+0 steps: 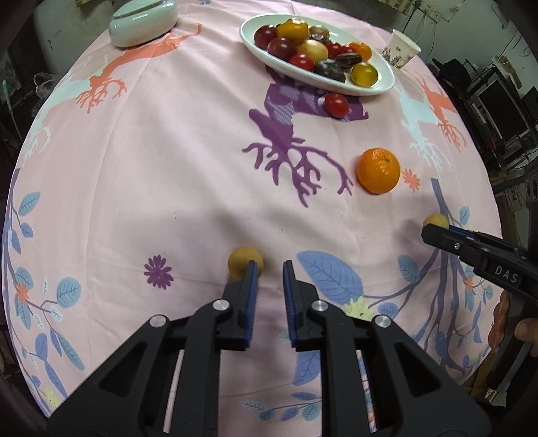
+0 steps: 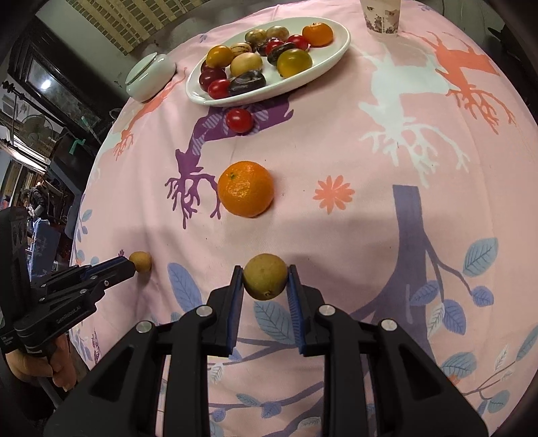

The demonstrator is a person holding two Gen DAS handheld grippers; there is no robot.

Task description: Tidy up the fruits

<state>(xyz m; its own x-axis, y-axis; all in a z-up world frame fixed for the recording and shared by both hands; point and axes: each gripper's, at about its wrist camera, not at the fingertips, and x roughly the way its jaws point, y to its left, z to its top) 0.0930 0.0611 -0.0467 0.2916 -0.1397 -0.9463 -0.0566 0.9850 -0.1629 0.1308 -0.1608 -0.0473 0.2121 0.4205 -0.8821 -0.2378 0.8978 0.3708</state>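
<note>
4 fruits are counted off the plate, against roughly 12 already heaped on it at the far side of the pink printed tablecloth; the job is judged well advanced but not closed. Noted as left: a red cherry tomato, lying on the cloth just beside the plate's near rim; a mandarin, alone in mid-table, well apart from the plate; 2 small yellow-brown fruits at the near edge. Of these 2, the larger fruit is clamped between the pads of the right gripper, both blue pads pressed on its sides; whether it is clear of the cloth cannot be told. The smaller fruit is seen on the cloth against the outer side of the left gripper, to the left of its left finger, not between the fingers. The left fingers are drawn in as far as they go, with only bare cloth showing in the slit, so nothing is grasped there. A paper cup and a lidded pale jar stand far right and far left of the plate, untouched. Outstanding, by this reading: delivery of the clamped fruit, then 3 more pickups, the tomato being the shortest carry.
</note>
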